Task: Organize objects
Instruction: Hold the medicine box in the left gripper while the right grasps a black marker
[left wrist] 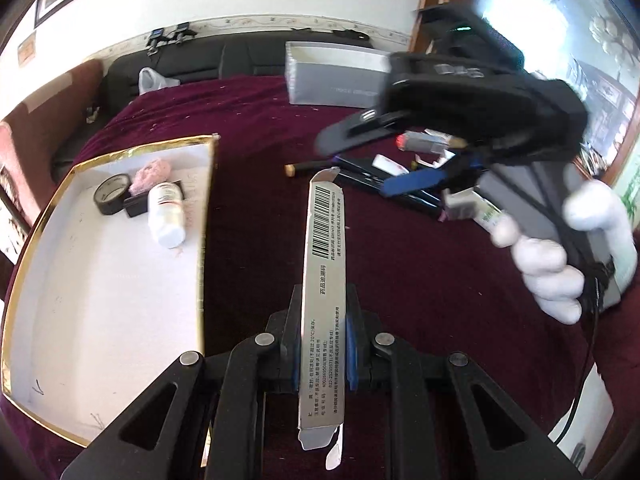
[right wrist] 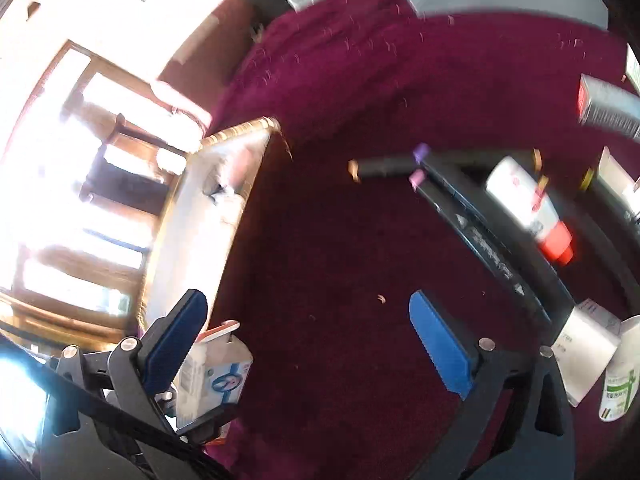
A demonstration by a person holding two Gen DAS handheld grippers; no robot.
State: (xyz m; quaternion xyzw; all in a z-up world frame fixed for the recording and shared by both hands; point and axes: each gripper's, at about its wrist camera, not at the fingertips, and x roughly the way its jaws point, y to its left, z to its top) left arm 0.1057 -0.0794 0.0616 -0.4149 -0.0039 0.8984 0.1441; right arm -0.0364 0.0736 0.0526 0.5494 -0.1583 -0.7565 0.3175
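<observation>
Left wrist view: my left gripper [left wrist: 323, 344] clamps a long silver medicine carton [left wrist: 323, 272], while my right gripper [right wrist: 308, 340] hangs with its jaws wide and nothing between them.

Largest under me is the maroon cloth [left wrist: 420, 264] covering the surface, with a grey box [left wrist: 332, 76] at its far edge. To the left of the carton lies the gold-rimmed white tray [left wrist: 28, 264], holding a roll of black tape [left wrist: 112, 194], a pink fluffy thing [left wrist: 152, 170] and a white bottle [left wrist: 166, 216] on its side. The carton sticks out forward past my fingers, barcode face up, just beside the tray's right wall. Beyond it lies a loose heap of dark pens [right wrist: 472, 216], a white tube with a red cap [right wrist: 528, 208] and small cartons. My gloved right hand [left wrist: 560, 256] grips its tool above that heap.
</observation>
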